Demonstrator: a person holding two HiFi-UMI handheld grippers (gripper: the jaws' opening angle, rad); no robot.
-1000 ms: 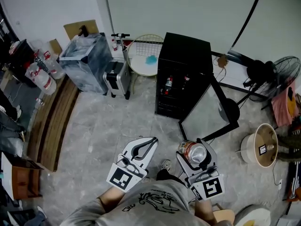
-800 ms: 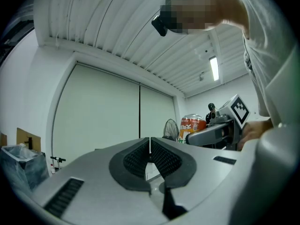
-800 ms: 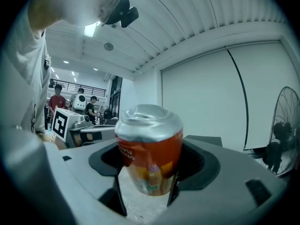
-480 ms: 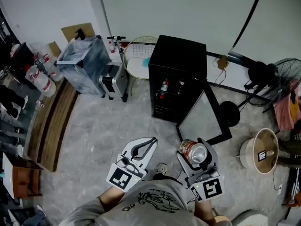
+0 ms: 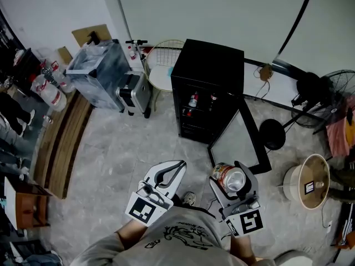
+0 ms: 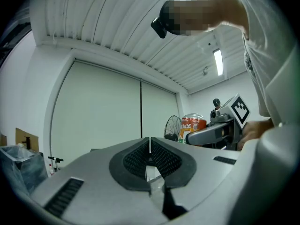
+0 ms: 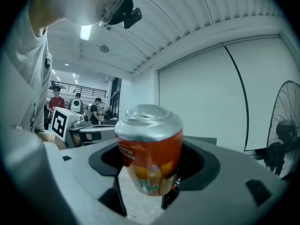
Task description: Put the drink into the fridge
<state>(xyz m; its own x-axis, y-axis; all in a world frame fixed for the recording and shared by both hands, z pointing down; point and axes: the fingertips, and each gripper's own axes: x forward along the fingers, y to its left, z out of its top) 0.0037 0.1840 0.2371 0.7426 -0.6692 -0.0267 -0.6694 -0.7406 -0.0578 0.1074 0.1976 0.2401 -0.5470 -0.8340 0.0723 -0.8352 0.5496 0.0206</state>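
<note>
An orange drink can [image 5: 228,177] with a silver top stands upright between the jaws of my right gripper [image 5: 229,173], which is shut on it; the can [image 7: 149,149] fills the middle of the right gripper view. My left gripper [image 5: 176,167] is held beside it at the same height, shut with nothing between its pads [image 6: 150,159]. Ahead on the floor stands a small black fridge [image 5: 208,71] with its glass door [image 5: 241,137] swung open toward me. Bottles [image 5: 192,100] show on its upper shelf.
A round wire side table [image 5: 163,65] and a small silver suitcase [image 5: 135,94] stand left of the fridge, next to a plastic-covered bin [image 5: 100,73]. A fan [image 5: 313,90] and a round wooden stool [image 5: 310,173] are at the right. A low wooden bench [image 5: 61,143] runs along the left.
The fridge and floor have slid left and slightly nearer in the head view as I moved toward it. Both grippers keep their pose, the can still held in the right one.
</note>
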